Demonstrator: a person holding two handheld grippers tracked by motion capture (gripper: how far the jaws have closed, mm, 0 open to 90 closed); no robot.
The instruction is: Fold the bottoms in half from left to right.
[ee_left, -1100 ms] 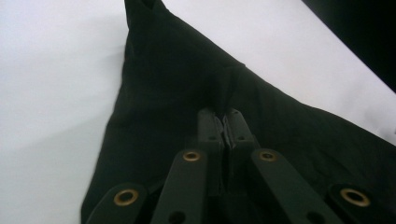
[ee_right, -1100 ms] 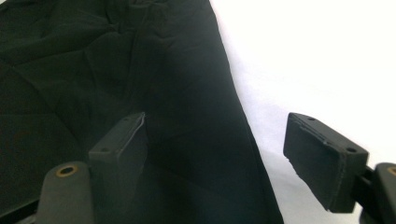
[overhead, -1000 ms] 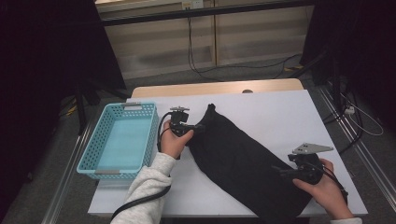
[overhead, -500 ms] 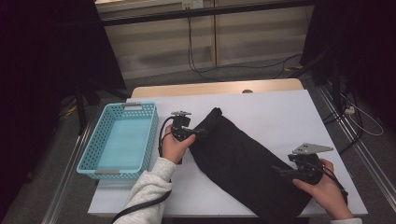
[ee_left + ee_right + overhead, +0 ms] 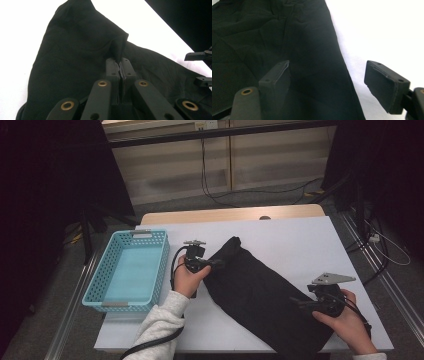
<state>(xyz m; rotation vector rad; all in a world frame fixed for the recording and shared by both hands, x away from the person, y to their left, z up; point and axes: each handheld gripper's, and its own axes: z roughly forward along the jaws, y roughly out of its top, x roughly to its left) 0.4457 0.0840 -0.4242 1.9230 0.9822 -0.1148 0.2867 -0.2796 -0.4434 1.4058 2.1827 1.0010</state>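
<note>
White table (image 5: 300, 245), left tool (image 5: 121, 65) pinching black cloth (image 5: 260, 295)

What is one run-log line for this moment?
left gripper: shut on black cloth | right gripper: open over cloth edge | basket: empty

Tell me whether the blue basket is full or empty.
Empty. The high view looks straight into the basket and shows only its bare light-blue floor; the black cloth lies beside it on the table, not in it.

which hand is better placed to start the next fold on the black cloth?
Left, probably. The left gripper is already shut on a pinch of the black fabric garment. The right gripper stands open over the cloth's edge, gripping nothing.
</note>
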